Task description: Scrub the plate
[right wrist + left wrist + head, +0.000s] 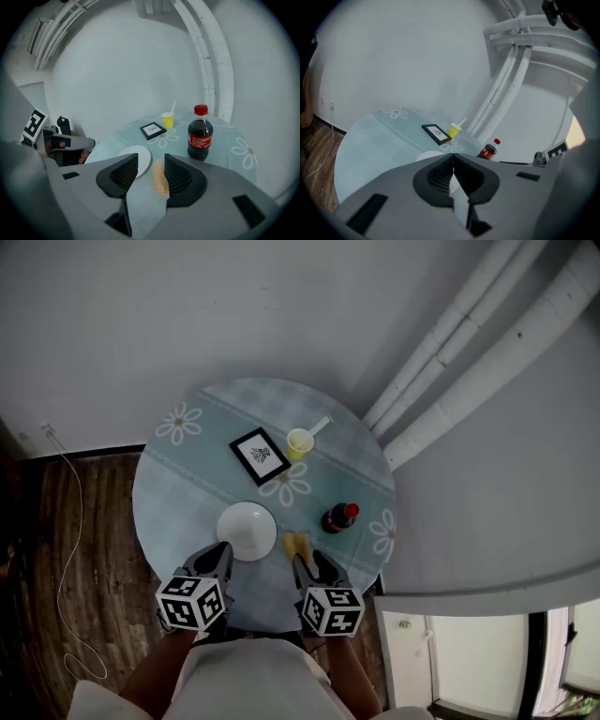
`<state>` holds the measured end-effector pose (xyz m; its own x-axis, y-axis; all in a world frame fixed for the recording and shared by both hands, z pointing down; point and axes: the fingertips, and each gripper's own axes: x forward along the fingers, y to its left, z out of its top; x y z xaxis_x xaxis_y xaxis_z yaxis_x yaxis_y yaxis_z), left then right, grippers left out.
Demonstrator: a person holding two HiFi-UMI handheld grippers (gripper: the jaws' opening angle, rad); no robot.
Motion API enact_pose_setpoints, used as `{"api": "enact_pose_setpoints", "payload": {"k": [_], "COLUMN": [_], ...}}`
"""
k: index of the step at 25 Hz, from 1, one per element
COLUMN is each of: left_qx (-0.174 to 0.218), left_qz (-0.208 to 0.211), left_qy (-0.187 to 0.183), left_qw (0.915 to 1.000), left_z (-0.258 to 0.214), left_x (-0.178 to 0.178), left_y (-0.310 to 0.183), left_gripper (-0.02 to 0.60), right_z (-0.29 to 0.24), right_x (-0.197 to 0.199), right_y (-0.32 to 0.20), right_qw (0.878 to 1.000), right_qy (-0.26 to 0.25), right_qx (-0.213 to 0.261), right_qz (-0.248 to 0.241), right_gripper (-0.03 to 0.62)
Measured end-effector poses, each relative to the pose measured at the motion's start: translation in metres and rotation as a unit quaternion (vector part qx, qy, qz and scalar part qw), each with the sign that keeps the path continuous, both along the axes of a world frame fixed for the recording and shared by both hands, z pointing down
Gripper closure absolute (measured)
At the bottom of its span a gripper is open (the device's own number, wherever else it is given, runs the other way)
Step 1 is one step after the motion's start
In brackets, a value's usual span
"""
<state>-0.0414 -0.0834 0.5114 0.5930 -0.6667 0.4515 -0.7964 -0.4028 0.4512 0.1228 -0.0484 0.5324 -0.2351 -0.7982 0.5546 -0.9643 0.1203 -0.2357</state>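
Observation:
The white plate lies on the near part of the round table, empty. Just right of it a yellow-brown sponge lies flat on the cloth. My left gripper hovers at the plate's near edge with its jaws closed tip to tip and nothing between them; in the left gripper view the plate shows just past the left gripper. My right gripper stands open right behind the sponge. In the right gripper view the sponge lies in line between the spread jaws of the right gripper, untouched by them, with the plate to its left.
The table has a teal cloth with daisies. A cola bottle stands right of the sponge. Farther back are a black picture frame and a yellow cup. White pipes run up the wall behind.

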Motion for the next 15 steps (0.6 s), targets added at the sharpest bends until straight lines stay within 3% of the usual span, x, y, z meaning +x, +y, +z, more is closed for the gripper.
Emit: {"api": "enact_pose_setpoints", "payload": {"k": [6, 10, 15], "left_qx": [0.031, 0.041, 0.047], "left_qz": [0.023, 0.022, 0.026], "left_qy": [-0.019, -0.020, -0.022], "left_qw": [0.9991, 0.9987, 0.9983], "left_z": [-0.011, -0.015, -0.018], "left_x": [-0.001, -0.005, -0.011], "left_y": [0.009, 0.012, 0.014], "left_gripper": [0.571, 0.571, 0.571], "right_z": [-0.031, -0.045, -0.042], "right_x": [-0.003, -0.009, -0.013], "right_y": [0.003, 0.006, 0.010], "right_qw": [0.999, 0.998, 0.998], "right_qy": [-0.014, -0.005, 0.019], "right_qx": [0.038, 0.056, 0.047], "right_qz": [0.025, 0.030, 0.049], "right_gripper": [0.426, 0.473, 0.536]}}
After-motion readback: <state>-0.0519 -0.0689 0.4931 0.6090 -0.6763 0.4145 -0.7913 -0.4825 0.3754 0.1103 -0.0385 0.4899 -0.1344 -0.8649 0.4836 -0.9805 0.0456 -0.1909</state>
